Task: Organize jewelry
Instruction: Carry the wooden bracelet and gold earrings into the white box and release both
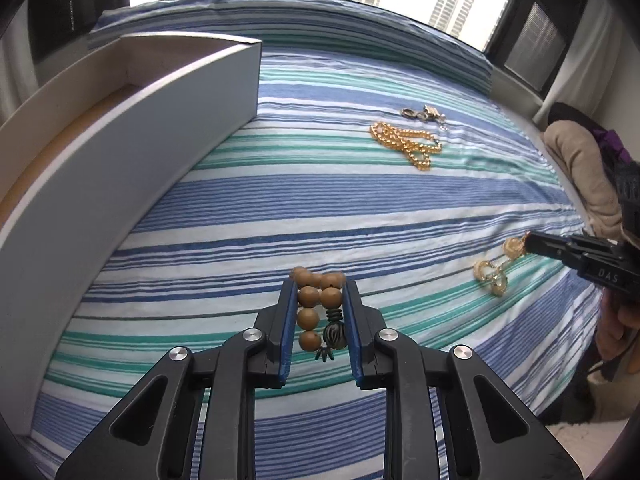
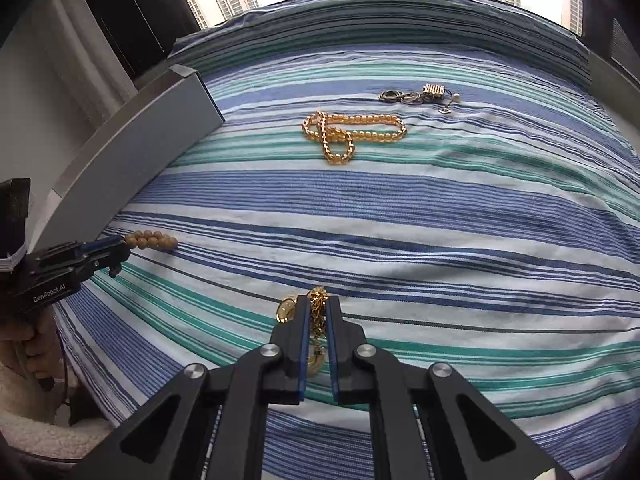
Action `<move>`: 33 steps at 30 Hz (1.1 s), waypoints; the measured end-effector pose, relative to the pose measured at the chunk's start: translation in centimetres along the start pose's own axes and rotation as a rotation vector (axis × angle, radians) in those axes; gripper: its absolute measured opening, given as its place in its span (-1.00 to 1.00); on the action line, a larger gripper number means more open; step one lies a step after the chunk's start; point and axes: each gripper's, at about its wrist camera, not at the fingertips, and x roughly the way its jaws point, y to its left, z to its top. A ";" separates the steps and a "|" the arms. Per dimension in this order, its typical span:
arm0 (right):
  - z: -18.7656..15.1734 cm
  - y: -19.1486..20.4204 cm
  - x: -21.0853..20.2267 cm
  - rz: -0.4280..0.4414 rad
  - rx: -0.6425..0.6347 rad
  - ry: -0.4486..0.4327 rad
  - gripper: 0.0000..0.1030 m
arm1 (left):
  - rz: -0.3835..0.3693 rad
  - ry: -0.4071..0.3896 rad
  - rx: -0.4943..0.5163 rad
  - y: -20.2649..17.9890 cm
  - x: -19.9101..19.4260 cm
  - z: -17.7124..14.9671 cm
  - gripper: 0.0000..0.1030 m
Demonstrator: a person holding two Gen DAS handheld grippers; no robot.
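My left gripper [image 1: 319,286] is shut on a brown wooden bead bracelet [image 1: 310,306] low over the striped bedsheet; it also shows in the right wrist view [image 2: 152,240] at the left. My right gripper [image 2: 318,304] is shut on a gold chain piece with round gold links [image 2: 316,312]; in the left wrist view that gold chain piece [image 1: 494,270] lies at the right with the right gripper's tip [image 1: 534,242] on it. A yellow bead necklace [image 2: 348,132] and a silver keychain charm [image 2: 424,94] lie farther back on the bed.
An open white box [image 1: 132,136] stands at the left on the bed, its wall close to my left gripper. The striped sheet [image 2: 440,208] covers the bed. A beige bundle [image 1: 580,172] lies past the right edge. Windows are behind.
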 end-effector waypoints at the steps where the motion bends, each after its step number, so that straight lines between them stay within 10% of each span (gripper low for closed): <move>1: 0.3 0.2 -0.8 0.010 -0.002 -0.010 -0.85 | 0.001 -0.007 -0.005 0.2 -0.5 0.1 -0.59; 19: 9.7 9.9 -6.9 0.161 -0.225 -0.135 -0.85 | 0.090 -0.146 -0.131 8.9 -12.3 2.6 -0.58; 33: 23.0 24.3 -0.3 0.318 -0.390 -0.192 -0.85 | 0.263 -0.136 -0.331 24.0 -13.0 6.8 -0.58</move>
